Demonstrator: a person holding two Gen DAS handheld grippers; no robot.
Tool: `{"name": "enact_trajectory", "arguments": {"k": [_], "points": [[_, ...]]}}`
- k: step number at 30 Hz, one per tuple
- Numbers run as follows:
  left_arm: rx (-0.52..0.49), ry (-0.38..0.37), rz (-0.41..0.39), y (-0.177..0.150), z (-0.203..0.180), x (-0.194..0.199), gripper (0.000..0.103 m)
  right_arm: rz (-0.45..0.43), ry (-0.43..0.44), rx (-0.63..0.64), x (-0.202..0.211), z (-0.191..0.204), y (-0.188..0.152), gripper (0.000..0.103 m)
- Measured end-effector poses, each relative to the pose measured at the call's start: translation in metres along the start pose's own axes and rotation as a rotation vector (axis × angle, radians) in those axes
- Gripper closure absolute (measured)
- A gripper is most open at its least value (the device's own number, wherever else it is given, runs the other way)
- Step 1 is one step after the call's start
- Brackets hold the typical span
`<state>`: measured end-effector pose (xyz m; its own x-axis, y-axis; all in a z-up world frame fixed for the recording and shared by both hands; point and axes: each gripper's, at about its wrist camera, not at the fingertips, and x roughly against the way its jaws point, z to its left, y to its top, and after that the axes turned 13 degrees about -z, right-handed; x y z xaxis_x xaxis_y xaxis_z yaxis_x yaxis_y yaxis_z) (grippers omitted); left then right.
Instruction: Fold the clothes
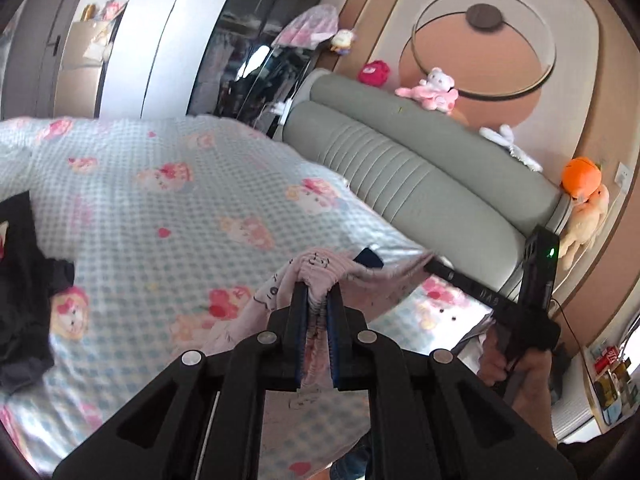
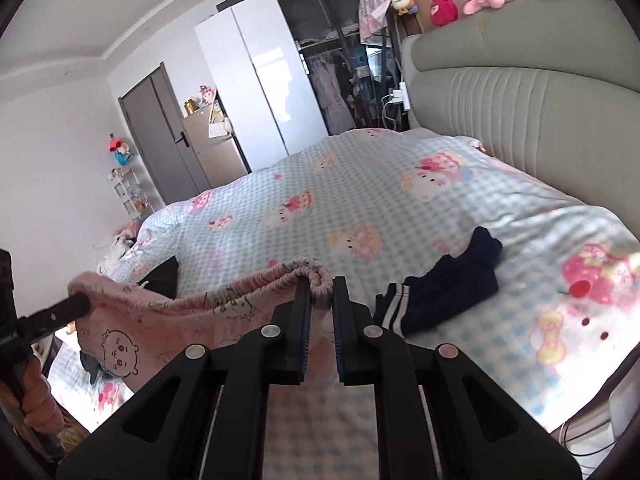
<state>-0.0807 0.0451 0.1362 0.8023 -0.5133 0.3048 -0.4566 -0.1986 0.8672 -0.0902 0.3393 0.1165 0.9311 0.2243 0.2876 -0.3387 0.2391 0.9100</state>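
I hold pink printed pants point(image 2: 168, 312) by the elastic waistband, stretched in the air above the bed. My left gripper point(image 1: 318, 290) is shut on one end of the waistband point(image 1: 316, 270). My right gripper point(image 2: 322, 284) is shut on the other end point(image 2: 320, 280). In the left wrist view the right gripper's fingers point(image 1: 444, 270) pinch the fabric corner at the right. In the right wrist view the left gripper's fingers point(image 2: 68, 306) pinch it at the left. The pants hang below both grippers, legs partly hidden.
The bed has a blue checked quilt point(image 2: 360, 200) with cartoon prints. A navy garment with white stripes point(image 2: 444, 288) lies on it to the right. A black garment point(image 1: 20, 280) lies at the left. A grey padded headboard point(image 1: 400, 172) with plush toys stands behind.
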Motion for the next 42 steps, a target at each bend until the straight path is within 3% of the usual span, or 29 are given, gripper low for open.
{"name": "enact_trajectory", "arguments": {"k": [5,10,12,15,16,19,21,25,28,32,34,37,40,41,42], "points": [[0.048,-0.019,0.147,-0.044,0.03,-0.007,0.093,0.042,0.031,0.034,-0.016,0.022,-0.008,0.094],[0.185,0.05,0.356,-0.128,0.07,-0.03,0.093,0.12,0.092,0.078,-0.048,0.051,-0.026,0.094],[0.278,0.063,0.421,-0.161,0.088,-0.034,0.093,0.14,0.155,0.087,-0.055,0.077,-0.037,0.094],[0.361,0.04,0.443,-0.186,0.101,-0.029,0.091,0.149,0.286,0.109,-0.057,0.125,-0.053,0.094],[0.359,0.042,0.443,-0.187,0.105,-0.023,0.088,0.151,0.329,0.117,-0.057,0.141,-0.059,0.094],[0.353,0.047,0.442,-0.192,0.116,-0.007,0.051,0.23,0.442,0.241,-0.068,0.188,-0.085,0.093],[0.369,0.057,0.41,-0.19,0.127,0.006,0.05,0.324,0.483,0.297,-0.082,0.205,-0.109,0.074],[0.365,0.151,0.331,-0.18,0.152,0.028,0.05,0.461,0.418,0.232,-0.099,0.186,-0.149,0.072],[0.324,0.23,0.286,-0.164,0.173,0.03,0.05,0.478,0.363,0.202,-0.091,0.163,-0.159,0.063],[0.231,0.316,0.295,-0.152,0.204,0.004,0.042,0.57,0.333,0.163,-0.08,0.135,-0.178,0.062],[0.267,0.299,0.34,-0.152,0.223,-0.018,0.042,0.645,0.323,0.137,-0.073,0.12,-0.201,0.062],[0.409,0.249,0.374,-0.157,0.247,-0.048,0.038,0.745,0.294,0.044,-0.071,0.101,-0.233,0.061],[0.45,0.253,0.423,-0.168,0.252,-0.074,0.037,0.804,0.328,-0.104,-0.078,0.093,-0.258,0.036],[0.427,0.258,0.434,-0.171,0.246,-0.079,0.044,0.824,0.34,-0.145,-0.084,0.093,-0.266,0.034],[0.393,0.249,0.437,-0.172,0.237,-0.08,0.053,0.844,0.352,-0.185,-0.089,0.093,-0.275,0.039]]}}
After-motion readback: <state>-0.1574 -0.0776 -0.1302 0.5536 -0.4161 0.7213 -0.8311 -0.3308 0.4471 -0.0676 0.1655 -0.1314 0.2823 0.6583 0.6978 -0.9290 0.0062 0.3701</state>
